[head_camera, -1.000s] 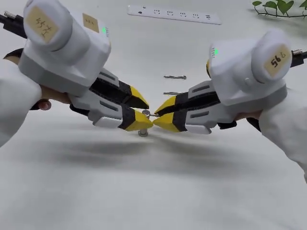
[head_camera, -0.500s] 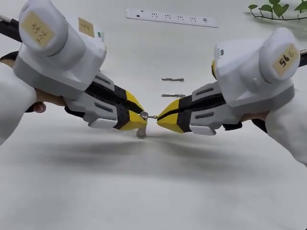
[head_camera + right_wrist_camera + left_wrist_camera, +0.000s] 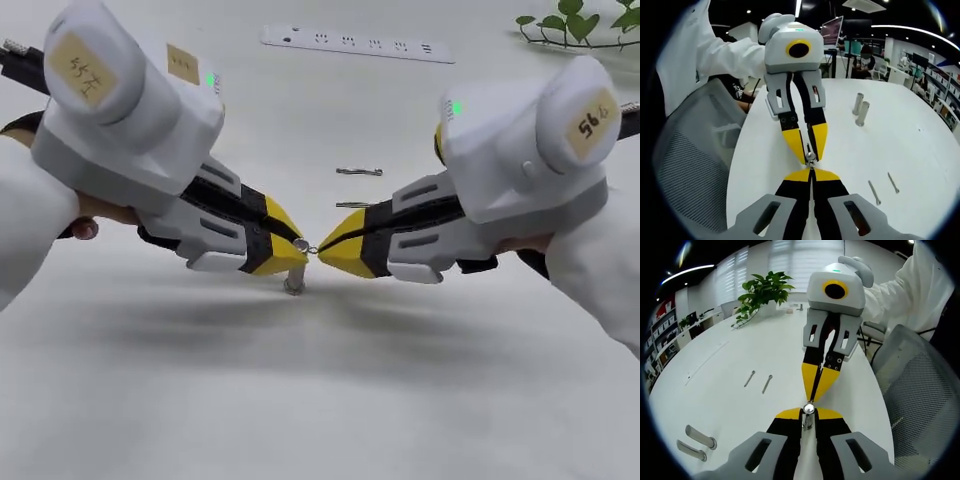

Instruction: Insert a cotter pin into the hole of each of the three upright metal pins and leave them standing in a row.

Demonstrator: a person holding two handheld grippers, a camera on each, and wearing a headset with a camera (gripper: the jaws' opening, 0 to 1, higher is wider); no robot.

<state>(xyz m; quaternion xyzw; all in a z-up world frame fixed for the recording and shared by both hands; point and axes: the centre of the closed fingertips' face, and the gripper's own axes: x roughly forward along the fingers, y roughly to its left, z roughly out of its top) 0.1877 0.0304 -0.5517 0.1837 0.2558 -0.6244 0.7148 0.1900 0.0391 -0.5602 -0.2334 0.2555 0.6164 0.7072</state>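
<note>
The white table (image 3: 150, 400) holds two cotter pins (image 3: 359, 172) just past the fingers (image 3: 272, 262), and a power strip (image 3: 350, 44) far beyond them.

A tan sticker (image 3: 590, 122) on top of the right gripper (image 3: 328, 247) bears handwritten digits that look like 595; the paler sticker (image 3: 84, 70) on the left gripper (image 3: 296, 252) carries handwriting too unclear to read.

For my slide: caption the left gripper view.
Left claw grips an upright metal pin; right claw holds a cotter pin at its head.
</note>
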